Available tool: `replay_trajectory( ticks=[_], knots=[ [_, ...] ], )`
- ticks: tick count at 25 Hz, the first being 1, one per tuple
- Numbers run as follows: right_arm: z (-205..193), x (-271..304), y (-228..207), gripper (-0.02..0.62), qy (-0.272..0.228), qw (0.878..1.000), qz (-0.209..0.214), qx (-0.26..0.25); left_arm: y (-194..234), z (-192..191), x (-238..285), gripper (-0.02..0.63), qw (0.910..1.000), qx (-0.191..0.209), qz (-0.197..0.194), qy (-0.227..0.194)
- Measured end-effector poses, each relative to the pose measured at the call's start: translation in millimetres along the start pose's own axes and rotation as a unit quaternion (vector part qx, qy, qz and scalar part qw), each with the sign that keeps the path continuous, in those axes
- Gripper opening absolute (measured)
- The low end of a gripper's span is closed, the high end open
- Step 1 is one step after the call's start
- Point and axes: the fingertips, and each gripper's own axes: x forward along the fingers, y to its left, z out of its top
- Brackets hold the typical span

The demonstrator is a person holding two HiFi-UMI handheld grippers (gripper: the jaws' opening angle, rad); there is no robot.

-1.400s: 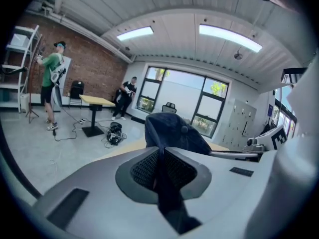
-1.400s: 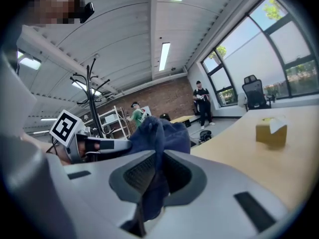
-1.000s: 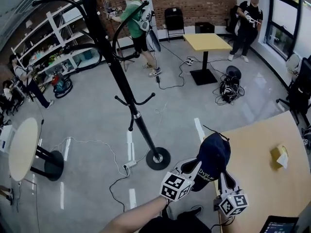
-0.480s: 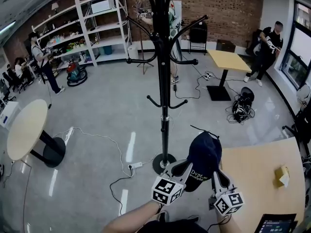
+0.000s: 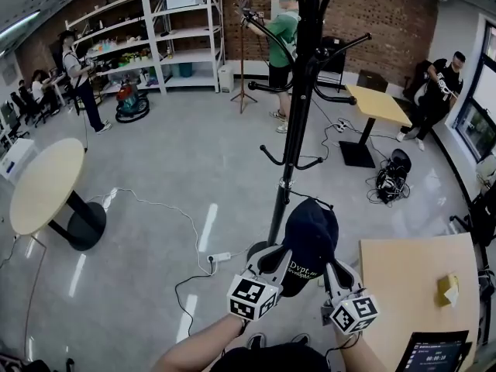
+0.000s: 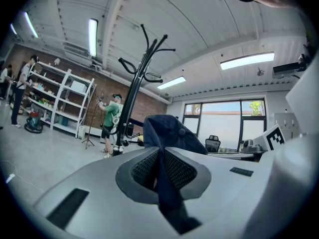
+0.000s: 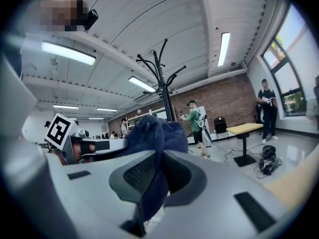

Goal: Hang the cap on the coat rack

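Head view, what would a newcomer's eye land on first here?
A navy cap sits low at centre, stretched between the left gripper and the right gripper, whose jaws each pinch one edge of it. Just beyond it rises a tall black coat rack, and the hooks in view are bare.

The coat rack [image 5: 291, 142] rises straight ahead of the cap [image 5: 310, 235], so its black pole and pair of low hooks [image 5: 273, 161] block the direct line, and its higher curved arms [image 5: 341, 46] spread to both sides overhead. Left of the pole the grey floor [image 5: 178, 146] lies open, crossed only by a cable [image 5: 167, 208] and a power strip [image 5: 219, 257] low down, with the round table [image 5: 43, 188] well apart. On the right, the wooden table [image 5: 411, 273] sits just beside the cap and narrows the room there.
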Motion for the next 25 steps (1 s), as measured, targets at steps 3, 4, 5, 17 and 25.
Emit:
replay_trajectory(
  ticks=[3,4,5,17,25],
  knots=[
    [-4.5,9.1,13.2,0.049,0.01,1.0,0.016,-0.002,12.5,-1.6,-12.6,0.037,0.9998,-0.007,0.018,-0.002],
    [-5.6,13.0,15.7,0.049,0.012,1.0,0.021,-0.003,16.7,-1.7,-15.1,0.037,0.9997,-0.008,0.024,-0.005],
    [-6.4,17.5,17.4,0.049,0.014,1.0,0.027,-0.004,20.9,-1.4,-16.7,0.037,0.9995,-0.008,0.03,-0.008],
    [-18.2,86.6,30.8,0.049,0.033,0.994,0.105,0.001,80.3,-4.9,-22.1,0.037,0.9934,0.005,0.114,-0.008],
    [-32.8,122.3,4.4,0.049,0.059,0.989,0.134,0.009,104.7,-26.3,9.6,0.037,0.989,0.001,0.147,0.014]
  ],
)
